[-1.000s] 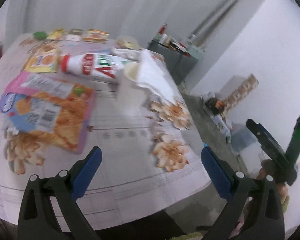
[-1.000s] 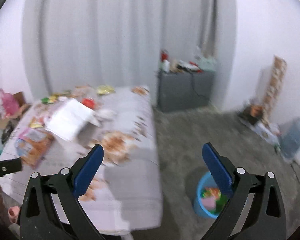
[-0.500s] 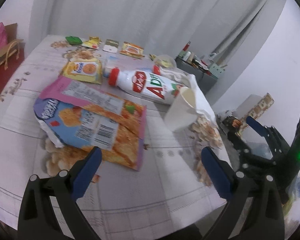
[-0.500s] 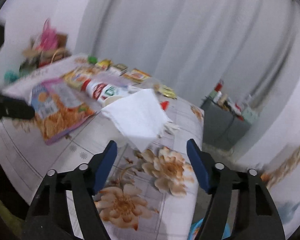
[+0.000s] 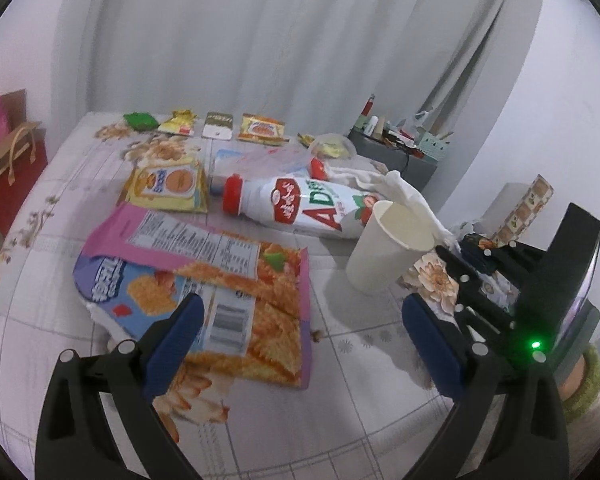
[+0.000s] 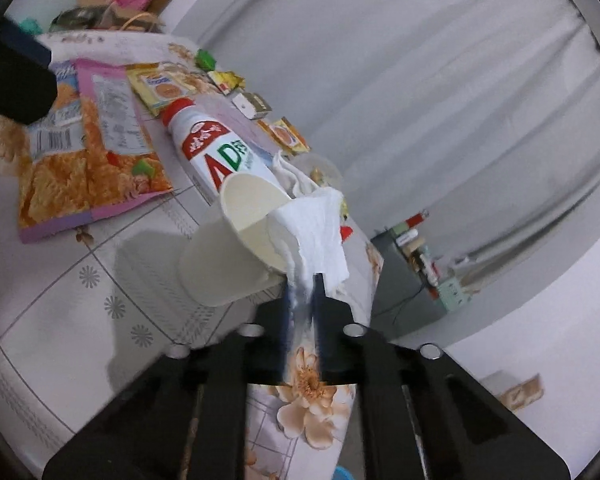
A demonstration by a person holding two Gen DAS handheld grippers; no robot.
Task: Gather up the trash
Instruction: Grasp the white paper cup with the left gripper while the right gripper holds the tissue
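Pinching a crumpled white tissue (image 6: 316,236), right gripper (image 6: 302,300) fingers hide its lower edge beside the white paper cup (image 6: 236,240).
Left gripper (image 5: 296,344) fingers spread; red-capped white bottle (image 5: 300,208) beyond reads "AD", other print illegible.

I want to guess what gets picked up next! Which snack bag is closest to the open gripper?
The big pink-and-orange snack bag. It lies right in front of the left gripper, while the smaller packets sit farther back.

Domestic room, lived-in: table under a white floral-print cloth (image 5: 364,376) strewn with food packaging, full-height pale grey curtains (image 5: 284,40) behind, a low grey cabinet (image 5: 404,158) crowded with bottles and small containers, a red paper gift bag with tan handles (image 5: 14,164) at the side.
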